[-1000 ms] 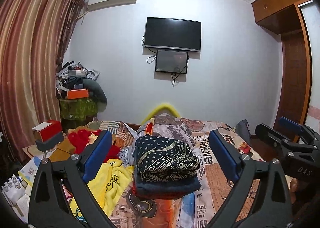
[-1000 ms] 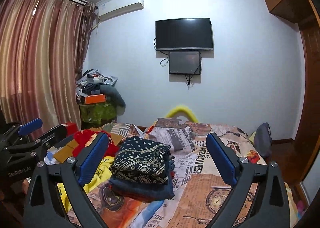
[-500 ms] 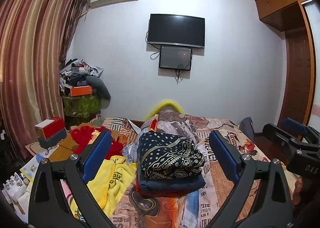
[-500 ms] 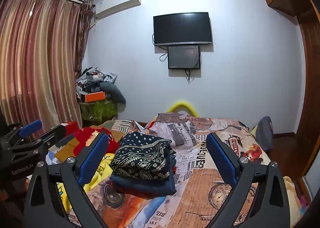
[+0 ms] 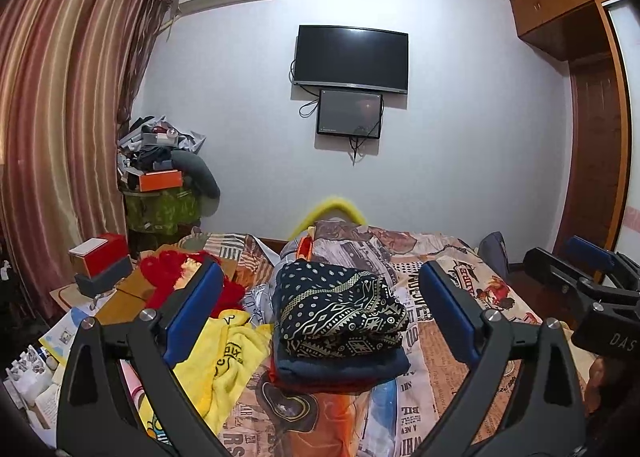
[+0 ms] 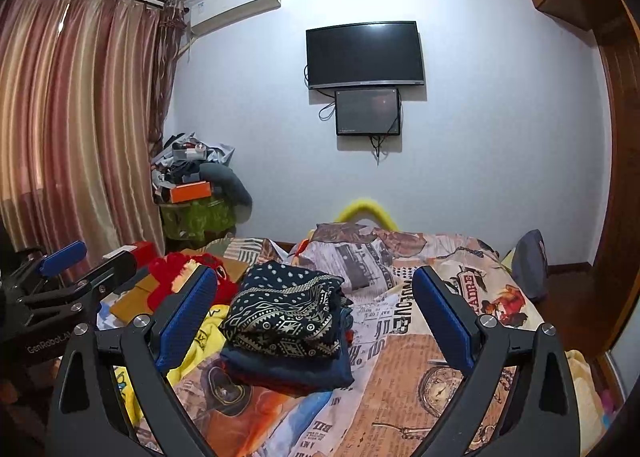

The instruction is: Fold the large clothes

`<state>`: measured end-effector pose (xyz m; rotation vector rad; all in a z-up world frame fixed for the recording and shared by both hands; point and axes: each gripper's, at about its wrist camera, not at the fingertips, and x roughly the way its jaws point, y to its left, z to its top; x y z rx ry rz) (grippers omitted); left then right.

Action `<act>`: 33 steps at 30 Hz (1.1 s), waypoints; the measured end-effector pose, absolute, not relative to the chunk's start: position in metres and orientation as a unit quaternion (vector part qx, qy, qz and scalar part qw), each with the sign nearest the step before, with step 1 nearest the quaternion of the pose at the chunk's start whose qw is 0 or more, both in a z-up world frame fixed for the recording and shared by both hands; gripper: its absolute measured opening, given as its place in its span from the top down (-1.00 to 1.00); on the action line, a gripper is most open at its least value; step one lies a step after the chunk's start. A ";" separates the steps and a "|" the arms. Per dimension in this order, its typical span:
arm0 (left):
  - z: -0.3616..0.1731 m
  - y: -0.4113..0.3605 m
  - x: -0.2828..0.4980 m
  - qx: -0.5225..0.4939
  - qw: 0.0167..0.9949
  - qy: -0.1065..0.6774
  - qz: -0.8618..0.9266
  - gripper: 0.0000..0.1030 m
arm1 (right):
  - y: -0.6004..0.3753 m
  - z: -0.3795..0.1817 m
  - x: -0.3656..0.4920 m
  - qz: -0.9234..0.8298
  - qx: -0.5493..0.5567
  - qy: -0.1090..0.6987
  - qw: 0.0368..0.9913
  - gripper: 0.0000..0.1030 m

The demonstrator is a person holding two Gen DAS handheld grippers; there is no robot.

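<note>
Folded clothes stack (image 5: pixel 338 317) sits mid-bed on the newspaper-print bedspread (image 5: pixel 448 341), patterned navy piece on top, plain navy and a red layer under it. Free bedspread to the right of the stack and in front of it, running to the bed's right edge near a dark cushion (image 6: pixel 530 263). Left side crowded: yellow cloth (image 5: pixel 224 361) touching the stack's left base, red fuzzy item (image 5: pixel 172 273) behind it, cardboard and a red box (image 5: pixel 100 259) along the left bed edge, striped curtain (image 5: pixel 60 129) beyond. Cluttered pile (image 6: pixel 192 173) in the far corner by the wall; TV (image 5: pixel 351 57) mounted above. Left hand-held gripper (image 5: pixel 320 311) held above the bed, blue pads spread wide, nothing between them, touching nothing; the stack lines up in its gap but lies beyond. Right hand-held gripper (image 6: pixel 316 315) likewise wide apart and empty, stack seen just left of centre in its gap. Each hand-held gripper shows at the edge of the other's view.
</note>
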<state>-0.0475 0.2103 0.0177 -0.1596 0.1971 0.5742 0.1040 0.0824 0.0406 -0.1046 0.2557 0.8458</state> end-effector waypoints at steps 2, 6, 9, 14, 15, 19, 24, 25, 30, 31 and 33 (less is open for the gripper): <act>0.017 0.210 -0.047 -0.079 0.951 0.097 0.282 -0.92 | 0.082 0.041 0.104 0.410 -0.050 0.124 0.902 -0.89; 0.016 0.211 -0.045 -0.078 0.953 0.101 0.276 -0.92 | 0.081 0.041 0.103 0.411 -0.049 0.126 0.902 -0.89; 0.013 0.212 -0.042 -0.077 0.954 0.105 0.269 -0.92 | 0.081 0.040 0.101 0.411 -0.048 0.126 0.901 -0.89; 0.011 0.213 -0.043 -0.080 0.957 0.111 0.257 -0.92 | 0.081 0.040 0.101 0.411 -0.048 0.127 0.901 -0.89; 0.011 0.213 -0.043 -0.079 0.957 0.112 0.257 -0.92 | 0.081 0.040 0.101 0.411 -0.048 0.127 0.901 -0.89; 0.011 0.212 -0.042 -0.079 0.957 0.112 0.257 -0.92 | 0.081 0.040 0.102 0.411 -0.048 0.127 0.901 -0.89; 0.010 0.211 -0.041 -0.080 0.958 0.112 0.253 -0.92 | 0.081 0.041 0.102 0.411 -0.045 0.128 0.902 -0.89; 0.010 0.211 -0.040 -0.079 0.958 0.112 0.252 -0.92 | 0.082 0.040 0.103 0.410 -0.045 0.128 0.902 -0.89; 0.011 0.210 -0.041 -0.075 0.958 0.111 0.252 -0.92 | 0.082 0.041 0.103 0.410 -0.044 0.129 0.902 -0.89; 0.011 0.210 -0.041 -0.074 0.958 0.111 0.252 -0.92 | 0.083 0.041 0.104 0.409 -0.043 0.130 0.902 -0.89; 0.011 0.210 -0.042 -0.075 0.958 0.110 0.253 -0.92 | 0.084 0.041 0.103 0.409 -0.042 0.130 0.902 -0.89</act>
